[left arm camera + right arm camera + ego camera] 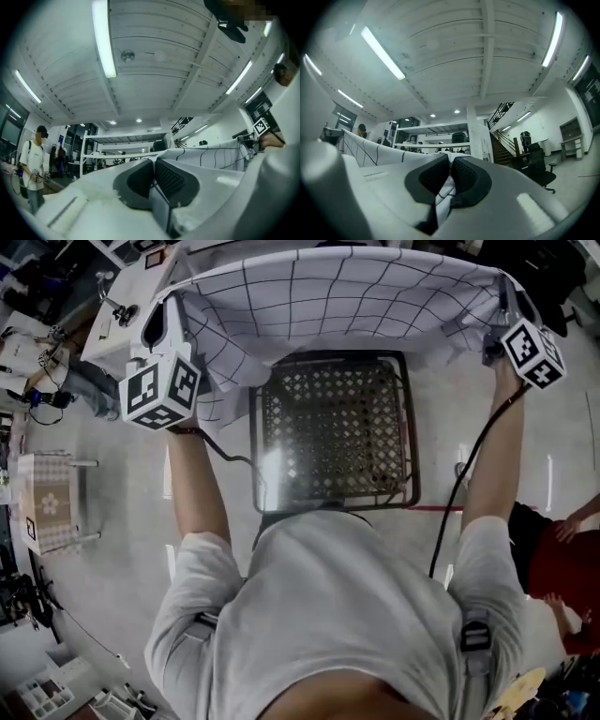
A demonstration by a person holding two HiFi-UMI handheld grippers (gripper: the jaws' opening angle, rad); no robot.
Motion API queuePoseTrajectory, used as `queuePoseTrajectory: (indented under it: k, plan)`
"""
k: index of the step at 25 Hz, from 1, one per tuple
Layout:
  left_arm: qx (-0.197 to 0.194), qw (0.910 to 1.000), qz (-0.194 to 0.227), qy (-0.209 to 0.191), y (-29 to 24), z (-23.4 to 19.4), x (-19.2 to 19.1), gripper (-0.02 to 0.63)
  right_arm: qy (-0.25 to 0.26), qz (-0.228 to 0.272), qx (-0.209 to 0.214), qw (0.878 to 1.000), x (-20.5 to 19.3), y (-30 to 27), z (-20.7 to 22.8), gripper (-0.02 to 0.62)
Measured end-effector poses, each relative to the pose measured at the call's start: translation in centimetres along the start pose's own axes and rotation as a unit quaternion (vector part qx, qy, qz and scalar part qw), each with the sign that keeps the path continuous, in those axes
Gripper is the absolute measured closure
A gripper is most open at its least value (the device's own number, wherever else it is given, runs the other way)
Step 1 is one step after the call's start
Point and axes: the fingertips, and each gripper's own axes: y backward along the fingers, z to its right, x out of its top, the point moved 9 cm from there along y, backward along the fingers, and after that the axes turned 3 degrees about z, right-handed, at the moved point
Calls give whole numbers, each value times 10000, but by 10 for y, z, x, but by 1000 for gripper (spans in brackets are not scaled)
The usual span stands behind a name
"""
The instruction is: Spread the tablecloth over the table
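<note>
Up in front of the person's chest, both grippers were raised and spread wide, with the tablecloth (337, 296) strung between them. It was a white cloth with thin dark grid lines, pulled out across its top edge and sagging in folds toward the middle.

The left gripper (172, 304) had its jaws pressed together on the cloth's left corner. In the left gripper view the dark pads met with a fold of checked fabric pinched in the seam, and the rest of the cloth ran off to the right toward the other gripper's marker cube (261, 125).

The right gripper (506, 298) was likewise clamped. In the right gripper view a strip of lined fabric hung down out of the shut pads, and the cloth stretched away to the left.

Below the cloth stood the table (333, 427), dark-framed with an open lattice top, and it was uncovered. The cloth hung in the air above its far edge, apart from it. A black cable (464, 484) trailed down along the right arm.

Off to the left a small side table (52, 502) wore a patterned cover of its own. At the right edge someone in red (562, 568) was partly in shot. The gripper views tilted up to a ribbed white ceiling with long light strips (103, 37), and a staircase (506, 140) and an office chair (539, 171) showed beyond.
</note>
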Motion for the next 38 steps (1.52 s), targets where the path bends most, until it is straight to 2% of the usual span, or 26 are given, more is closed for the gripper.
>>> queuePoseTrajectory:
  k: [4,7,12,16,18,22,25,28,31,38]
  plan:
    - [-552,9983,-158,104,-4,67,-12,583,-25,133,-552,9984,8,67,58,584]
    - [-795,9966,-176,157,4,81,-12,583,13,145,-736,9972,13,102,65,586]
    - [-602,9977,-199,223,45,48,-8,583,58,32,-415,9991,4,135,24,584]
    - [-509,9981,-330,69,130,-9,-15,583,-27,117,-136,9998,-25,180,-49,584]
    - [-534,9975,-468,-19,160,-19,-16,583,-124,122,-145,9997,-25,198,-67,585]
    - [-143,9973,-722,18,172,-14,-18,583,-83,-215,-235,9995,-10,198,-75,586]
    - [99,9957,-904,164,215,5,-47,583,-64,-589,-307,9978,-30,242,-77,586]
    - [-58,9922,-1200,329,264,19,-73,583,-174,-911,-483,9945,-58,308,-81,586]
    - [-176,9884,-1438,448,290,24,-84,583,-273,-1213,-573,9906,-71,341,-84,586]
    - [-107,9886,-1455,377,359,60,-90,583,-425,-1321,-531,9889,-98,408,-70,586]
